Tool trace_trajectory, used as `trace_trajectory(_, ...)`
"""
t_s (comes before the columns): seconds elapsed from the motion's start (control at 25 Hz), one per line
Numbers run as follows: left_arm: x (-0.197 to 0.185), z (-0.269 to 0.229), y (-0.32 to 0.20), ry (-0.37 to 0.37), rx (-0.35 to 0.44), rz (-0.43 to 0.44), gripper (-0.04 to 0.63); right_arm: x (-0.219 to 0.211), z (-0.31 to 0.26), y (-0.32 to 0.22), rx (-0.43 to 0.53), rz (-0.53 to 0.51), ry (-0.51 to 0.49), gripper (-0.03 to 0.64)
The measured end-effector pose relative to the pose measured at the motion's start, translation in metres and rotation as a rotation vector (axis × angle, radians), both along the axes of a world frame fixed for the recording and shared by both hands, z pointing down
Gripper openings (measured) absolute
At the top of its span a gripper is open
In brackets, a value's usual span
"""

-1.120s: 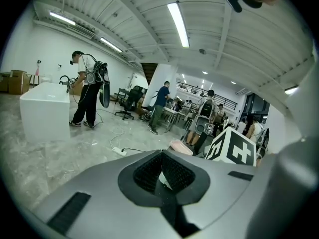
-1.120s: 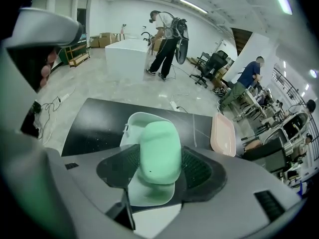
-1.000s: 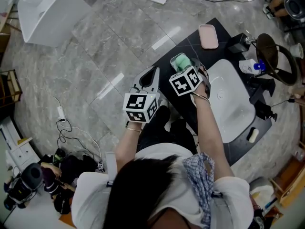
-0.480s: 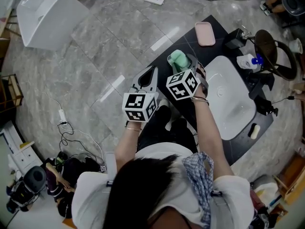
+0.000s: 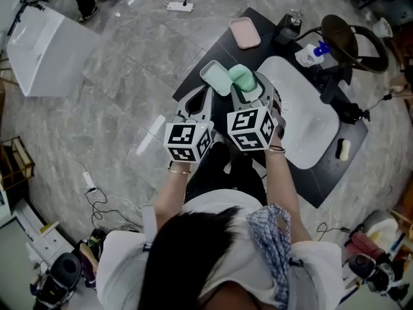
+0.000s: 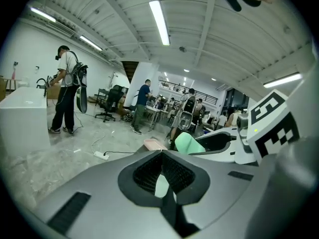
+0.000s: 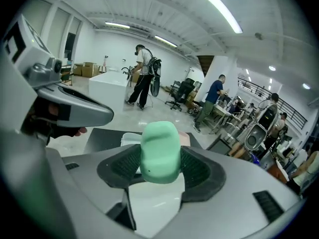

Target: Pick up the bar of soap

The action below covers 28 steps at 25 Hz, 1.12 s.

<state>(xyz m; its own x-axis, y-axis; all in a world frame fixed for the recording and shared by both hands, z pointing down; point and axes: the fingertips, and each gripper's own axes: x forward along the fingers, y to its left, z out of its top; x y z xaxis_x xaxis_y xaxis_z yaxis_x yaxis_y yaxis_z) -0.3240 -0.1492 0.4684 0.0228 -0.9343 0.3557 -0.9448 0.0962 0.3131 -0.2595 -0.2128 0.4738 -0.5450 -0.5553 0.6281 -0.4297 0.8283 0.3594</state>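
**Green soap clamped in the right fingers above the dark surface**

Closest to the head camera, dark hair [image 5: 193, 250] fills the bottom of the view. Both hands are mostly hidden under the marker cubes [image 5: 188, 141], so only wrists and forearms show.

The left gripper [image 5: 206, 94] has its fingers brought together with nothing held. In its own view [image 6: 162, 171] only a small notch remains between the ribbed pads. A pale sliver shows through the notch, too small to name.

The right gripper [image 5: 244, 90] squeezes the bar of soap [image 5: 242, 76] between its fingers. In the right gripper view [image 7: 159, 159] the pads cover the long sides of the soap [image 7: 159, 148]. Its long axis runs along the fingers, pointing away from the person, and its rounded end sticks out past the tips.

The soap hangs over the near left corner of the dark surface [image 5: 268, 41], just beside a pale green dish [image 5: 215, 77]. From above it is unclear whether the two touch.

Beyond them a white basin [image 5: 303, 108] sits in the surface, its near edge covered by the right arm. A small pale lump [image 5: 343, 149] lies by the basin's right side and is hard to make out.

Farther off are a pink dish [image 5: 245, 33], a white bottle with a blue cap [image 5: 310, 53] and a dark round seat [image 5: 348, 34], which is cut off at the top edge.
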Motion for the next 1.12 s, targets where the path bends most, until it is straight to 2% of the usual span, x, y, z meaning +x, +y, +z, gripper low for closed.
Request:
trace_trajectory(0.2, 0.062, -0.012, -0.018, -0.001, 0.033, 0.127, 0.011, 0.070, -0.015, 0.000, 0.010, 0.120, -0.013, 0.264)
trace_trajectory(0.52, 0.184, -0.025, -0.038, -0.016, 0.071, 0.358, 0.011, 0.199, -0.022, 0.001, 0.018, 0.343, -0.020, 0.264)
trace_trajectory(0.92, 0.310, -0.036, -0.041, -0.029, 0.097, 0.543, 0.011, 0.339, -0.023, 0.016, 0.036, 0.567, -0.024, 0.264)
trace_trajectory(1.12, 0.366, -0.032, -0.037, -0.022, 0.082, 0.625, 0.011, 0.396, -0.017, 0.028, 0.022, 0.647, -0.024, 0.264)
